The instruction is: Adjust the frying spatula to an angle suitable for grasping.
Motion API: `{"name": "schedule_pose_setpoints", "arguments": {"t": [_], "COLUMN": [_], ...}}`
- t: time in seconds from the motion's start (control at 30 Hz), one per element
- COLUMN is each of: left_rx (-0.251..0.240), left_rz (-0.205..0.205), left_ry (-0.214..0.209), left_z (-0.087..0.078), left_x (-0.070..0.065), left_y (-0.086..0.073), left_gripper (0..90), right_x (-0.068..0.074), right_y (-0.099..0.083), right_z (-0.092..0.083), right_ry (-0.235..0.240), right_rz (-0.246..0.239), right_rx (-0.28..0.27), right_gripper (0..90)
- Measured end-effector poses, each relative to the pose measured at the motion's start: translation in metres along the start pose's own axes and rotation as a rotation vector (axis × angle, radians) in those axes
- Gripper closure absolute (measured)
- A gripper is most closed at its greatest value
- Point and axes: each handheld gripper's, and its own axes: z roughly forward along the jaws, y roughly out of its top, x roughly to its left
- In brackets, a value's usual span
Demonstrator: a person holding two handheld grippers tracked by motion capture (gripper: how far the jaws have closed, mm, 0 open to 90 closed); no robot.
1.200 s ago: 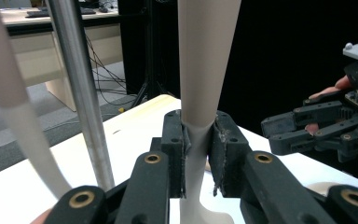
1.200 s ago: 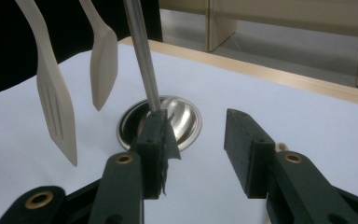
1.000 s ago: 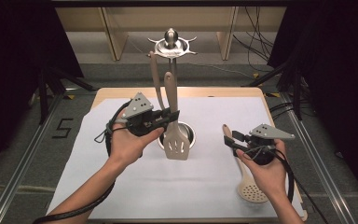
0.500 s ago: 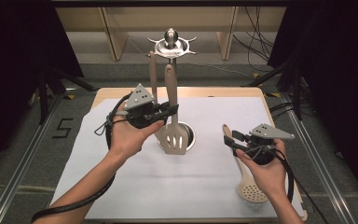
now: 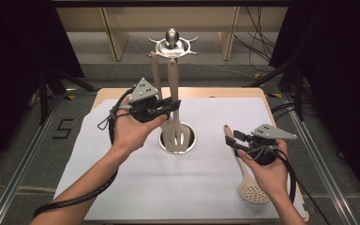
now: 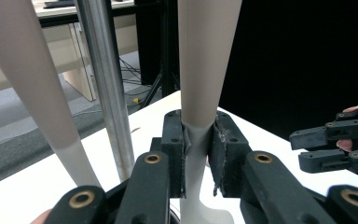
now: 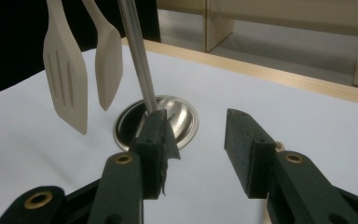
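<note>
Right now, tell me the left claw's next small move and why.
Probably nudge the slotted spatula up toward the rack head: the left claw is shut on its handle, whose top sits just below the hooks; hooked or not is unclear.

Overhead forward-down, two close fingers-level views, shared stand (image 5: pixel 171 47)

Beige slotted spatula (image 5: pixel 175 126), upright, hanging over the steel stand base (image 5: pixel 192 140), handle clamped

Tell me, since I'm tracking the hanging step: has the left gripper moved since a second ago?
Yes. The left gripper, shut on the slotted spatula, moved up toward the stand's top.
</note>
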Motion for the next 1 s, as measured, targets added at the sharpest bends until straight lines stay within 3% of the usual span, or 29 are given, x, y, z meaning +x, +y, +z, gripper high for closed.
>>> {"name": "schedule_pose_setpoints", "arguments": {"t": [0.63,0.8,1.0], "left_rx": [0.029,0.031,0.023], "left_rz": [-0.03,-0.031,-0.031], "left_ry": [0.013,0.016,0.015], "left_z": [0.011,0.014,0.017], "left_x": [0.01,0.011,0.013], "left_y": [-0.001,-0.001,-0.002], "left_gripper": [76.1,76.0,75.9], "right_x": [-0.002,-0.001,-0.003], "right_y": [0.0,0.0,0.0], "right_z": [0.0,-0.002,-0.002], "right_ry": [-0.005,0.002,-0.006], "right_rz": [-0.014,0.011,-0.012], "right_rx": [-0.006,0.02,0.009], "right_gripper": [60.2,60.2,60.1]}}
